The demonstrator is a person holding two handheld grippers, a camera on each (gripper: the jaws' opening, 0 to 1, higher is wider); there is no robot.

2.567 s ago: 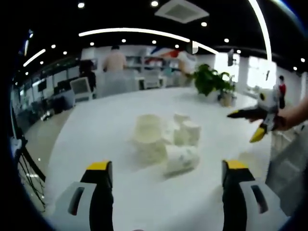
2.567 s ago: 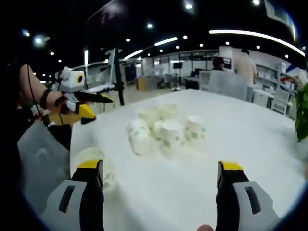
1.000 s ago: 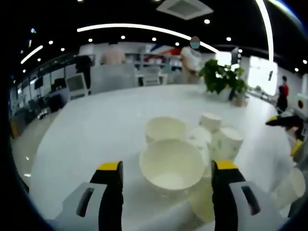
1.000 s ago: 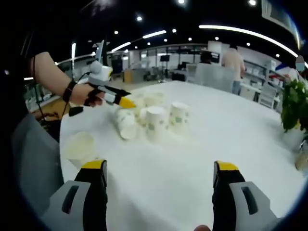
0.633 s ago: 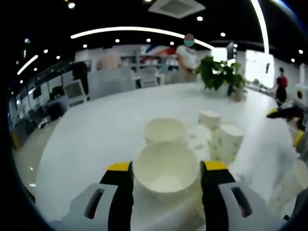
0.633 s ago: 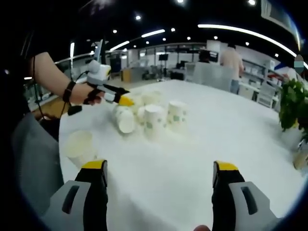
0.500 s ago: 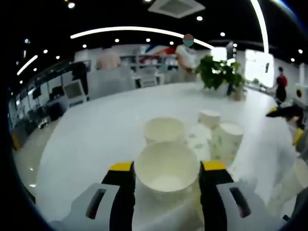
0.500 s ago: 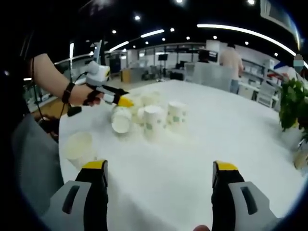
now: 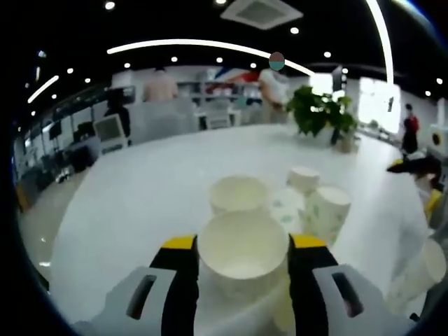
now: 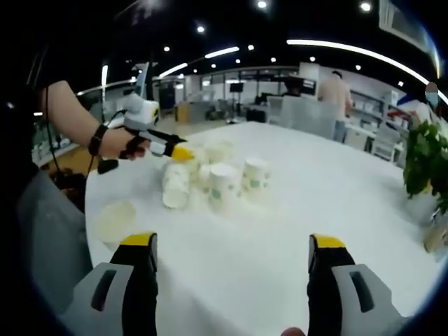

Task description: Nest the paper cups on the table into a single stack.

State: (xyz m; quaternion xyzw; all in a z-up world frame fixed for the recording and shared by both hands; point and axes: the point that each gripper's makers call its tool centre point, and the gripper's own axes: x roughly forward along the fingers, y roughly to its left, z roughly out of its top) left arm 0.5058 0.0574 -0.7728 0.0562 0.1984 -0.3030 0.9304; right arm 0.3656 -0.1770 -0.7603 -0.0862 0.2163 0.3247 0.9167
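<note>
Since 1.0 s ago, the left gripper [image 9: 242, 246] has been closed on the nearest cup [image 9: 243, 250], which is now clamped between the yellow-tipped jaws, mouth up. Another open cup [image 9: 239, 193] is seen just behind it, and inverted cups [image 9: 325, 212] with a faint green print stand close beside. All rest on a white, smooth, glossy table [image 9: 140, 196]. In the right gripper view the cups [image 10: 210, 180] are seen clustered, the left gripper [image 10: 180, 152] at them, with one cup [image 10: 115, 220] set apart near the edge. The right gripper [image 10: 232, 246] is held wide, empty, above the table [image 10: 336, 203]. A potted plant [image 9: 320, 115], ceiling strip lights and standing people are noted in an open office.
</note>
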